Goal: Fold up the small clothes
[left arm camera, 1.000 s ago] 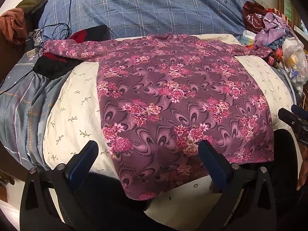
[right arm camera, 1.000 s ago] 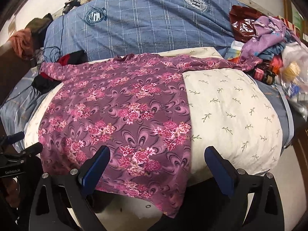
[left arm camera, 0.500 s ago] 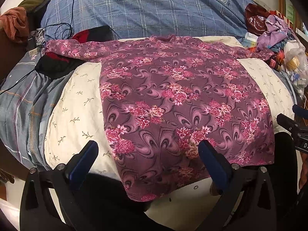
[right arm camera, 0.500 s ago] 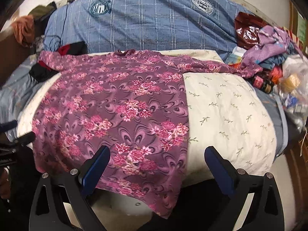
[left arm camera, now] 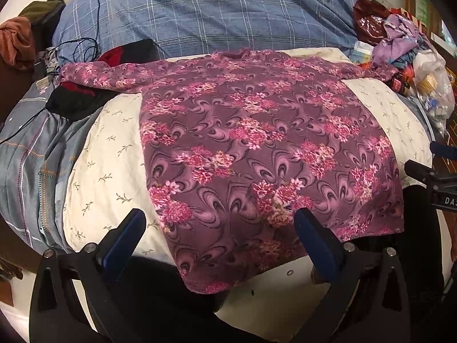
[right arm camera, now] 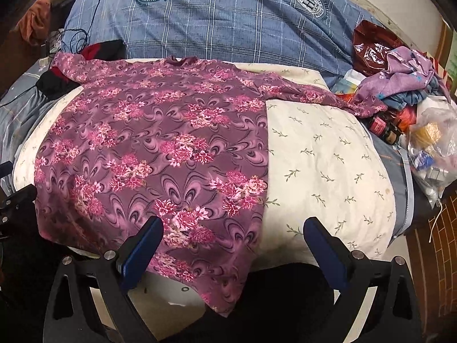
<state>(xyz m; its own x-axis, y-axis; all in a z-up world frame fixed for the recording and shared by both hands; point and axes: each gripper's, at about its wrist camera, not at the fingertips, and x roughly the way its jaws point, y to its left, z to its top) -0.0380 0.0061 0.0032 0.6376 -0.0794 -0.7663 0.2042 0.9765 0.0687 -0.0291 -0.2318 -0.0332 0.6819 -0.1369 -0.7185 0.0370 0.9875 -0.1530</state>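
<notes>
A purple floral top [left arm camera: 257, 148] lies spread flat on a cream pillow [left arm camera: 105, 171], sleeves stretched left and right, hem hanging over the near edge. It also shows in the right wrist view [right arm camera: 160, 154]. My left gripper [left arm camera: 220, 225] is open and empty, held just in front of the hem's left part. My right gripper [right arm camera: 232, 234] is open and empty, held in front of the hem's right corner. The right gripper also shows at the right edge of the left wrist view [left arm camera: 431, 171].
A blue plaid quilt [left arm camera: 228, 14] lies behind the top. Black and red clothes [left arm camera: 74, 97] and cables lie at the left. A pile of clothes [right arm camera: 400, 74], jars and a plastic bag [right arm camera: 434, 148] crowd the right. A grey striped sheet [left arm camera: 25, 165] covers the left side.
Both grippers have shifted slightly, the right one moving closer to the bed and a little right. The top has not moved. Both stay open.
</notes>
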